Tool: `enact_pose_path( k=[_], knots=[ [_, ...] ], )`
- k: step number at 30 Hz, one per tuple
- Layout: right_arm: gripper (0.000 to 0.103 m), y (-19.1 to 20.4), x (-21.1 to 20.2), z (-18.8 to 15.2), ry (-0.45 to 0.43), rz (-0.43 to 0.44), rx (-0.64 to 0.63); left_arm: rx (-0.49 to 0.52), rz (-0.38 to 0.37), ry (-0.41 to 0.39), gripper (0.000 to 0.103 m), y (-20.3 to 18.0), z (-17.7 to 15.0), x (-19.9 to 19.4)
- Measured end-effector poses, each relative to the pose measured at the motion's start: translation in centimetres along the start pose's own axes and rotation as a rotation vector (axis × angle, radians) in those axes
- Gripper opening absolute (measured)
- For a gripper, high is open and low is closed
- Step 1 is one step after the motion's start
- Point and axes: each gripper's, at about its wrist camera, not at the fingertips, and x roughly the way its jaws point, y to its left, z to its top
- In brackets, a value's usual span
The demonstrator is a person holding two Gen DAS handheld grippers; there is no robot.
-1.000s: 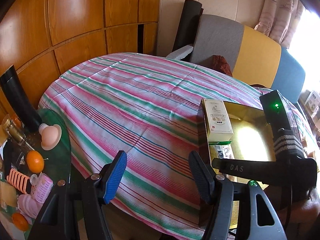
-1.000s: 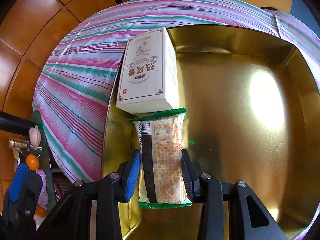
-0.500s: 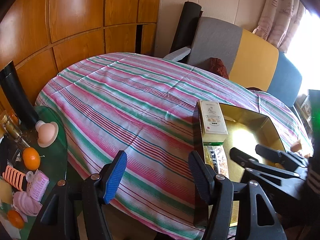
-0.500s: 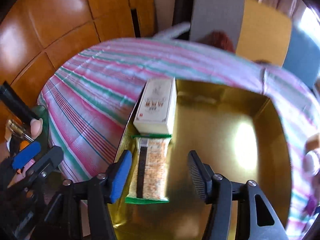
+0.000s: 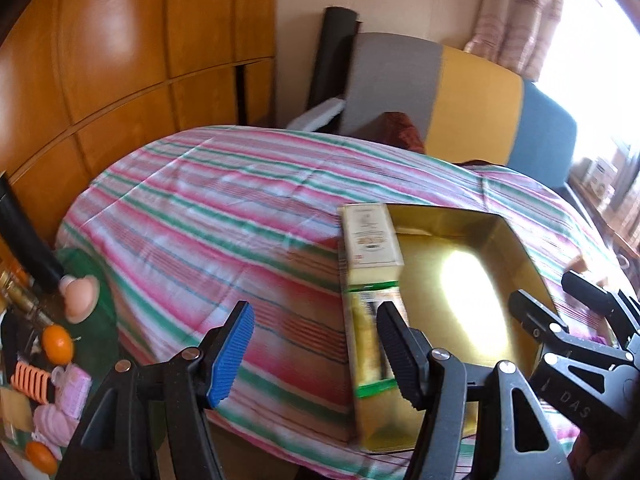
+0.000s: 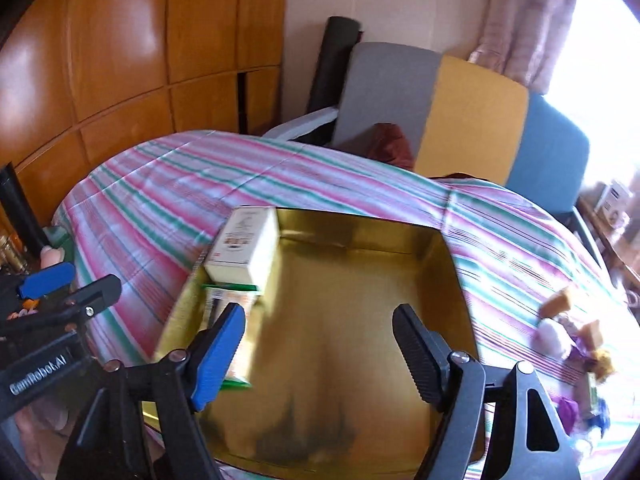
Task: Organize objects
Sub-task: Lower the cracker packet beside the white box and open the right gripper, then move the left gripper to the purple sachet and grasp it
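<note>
- Left wrist view: striped bedspread (image 5: pixel 224 216) carried gold tin (image 5: pixel 516 248); white box (image 5: pixel 370 236) and cracker pack (image 5: pixel 370 344) lay along its left wall. Left gripper (image 5: pixel 316 354) gaped, empty.
- Right wrist view: right gripper (image 6: pixel 320 354) wide open above tin floor, holding nothing. Loose items (image 6: pixel 572 332) lay right; best approached squarely.

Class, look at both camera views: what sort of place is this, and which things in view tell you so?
Most likely a room in a home. A striped cloth covers the table, a gray, yellow and blue sofa stands behind it, and a curtain hangs by a bright window beside wooden wall panels.
</note>
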Motion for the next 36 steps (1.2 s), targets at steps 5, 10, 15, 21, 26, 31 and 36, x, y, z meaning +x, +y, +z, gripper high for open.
enact_pose_path(
  k=[5, 10, 15, 21, 26, 31, 36],
  knots=[
    [0.080, -6.1, -1.3, -1.6, -0.009, -0.096, 0.074, 0.060, -0.055, 0.007, 0.064, -3.1, 0.6, 0.1],
    [0.081, -15.3, -2.8, -4.7, 0.037, -0.238, 0.197, 0.174, -0.106, 0.000, 0.064, -7.4, 0.9, 0.1],
    [0.081, -25.9, -5.5, -8.7, 0.083, -0.409, 0.385, 0.311, -0.232, 0.031, 0.064, -13.3, 0.6, 0.2],
    [0.083, -35.7, -8.7, -14.1, 0.108, -0.486, 0.683, 0.468, -0.404, 0.073, 0.060, -21.8, -0.8, -0.4],
    [0.083, -38.9, -9.1, -17.2, 0.076, -0.369, 0.918, 0.616, -0.512, 0.110, 0.058, -28.6, -2.9, -0.4],
    [0.085, -39.2, -9.2, -18.0, 0.028, -0.340, 0.991, 0.741, -0.580, 0.177, 0.058, -34.5, -4.8, 0.9],
    [0.085, -39.8, -9.6, -18.7, -0.008, -0.298, 1.038, 0.844, -0.621, 0.231, 0.058, -39.6, -6.2, 2.6]
  ],
)
